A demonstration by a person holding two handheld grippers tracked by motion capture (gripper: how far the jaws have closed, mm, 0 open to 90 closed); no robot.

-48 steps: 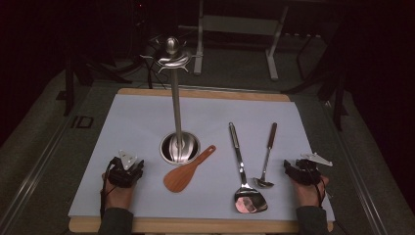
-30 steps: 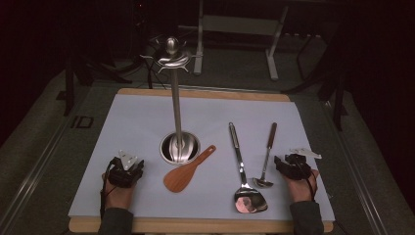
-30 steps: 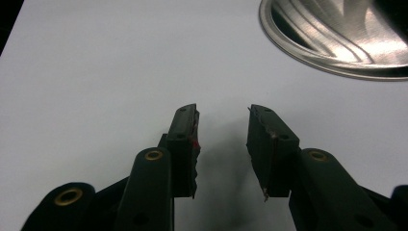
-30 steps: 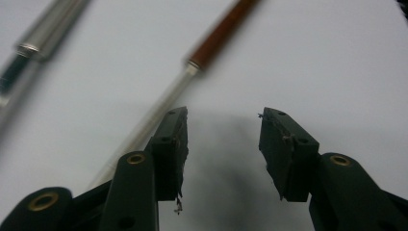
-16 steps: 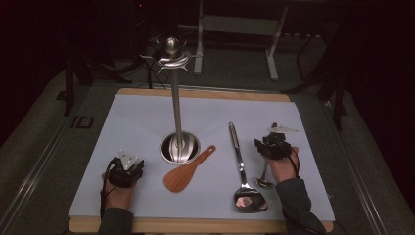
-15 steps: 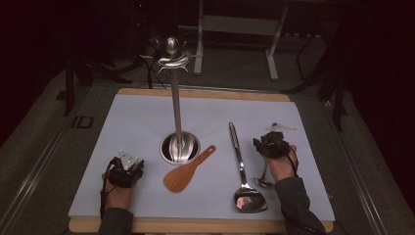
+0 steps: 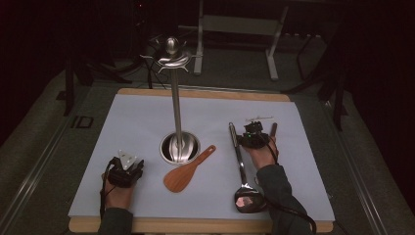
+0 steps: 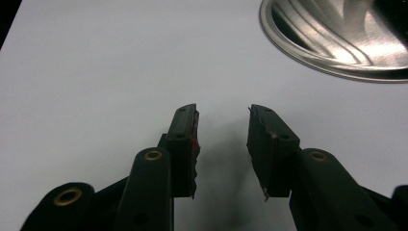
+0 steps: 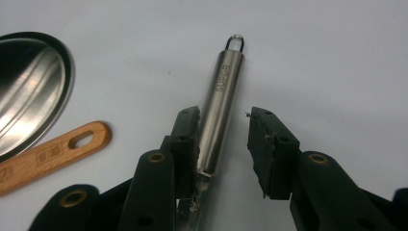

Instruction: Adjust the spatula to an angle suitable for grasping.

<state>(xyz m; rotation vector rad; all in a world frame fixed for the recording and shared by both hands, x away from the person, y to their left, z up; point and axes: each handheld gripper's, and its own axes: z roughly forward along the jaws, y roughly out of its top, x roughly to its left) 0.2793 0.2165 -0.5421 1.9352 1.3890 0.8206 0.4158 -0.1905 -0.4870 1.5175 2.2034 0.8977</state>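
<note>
- Right gripper [image 7: 253,133] hovers over the handle of a steel spatula [image 7: 241,161] in the right half of the white mat [image 7: 137,117]; its jaws have just been closing and stand part-way apart, the handle [image 9: 219,106] between them, close against the left jaw, a gap to the right one; not yet clamped
- Spatula lies lengthwise, head [image 7: 248,199] near the mat's front edge, handle pointing toward the back edge
- Left gripper [image 7: 125,170] rests near the front-left corner; jaws apart, gripping nothing [image 8: 222,139]
- Steel stand [image 7: 177,107] rises from its round base [image 7: 179,148] at mid-mat; a wooden spoon [image 7: 187,170] lies just right of the base; a second steel tool [image 7: 273,129] peeks out beyond the right hand
</note>
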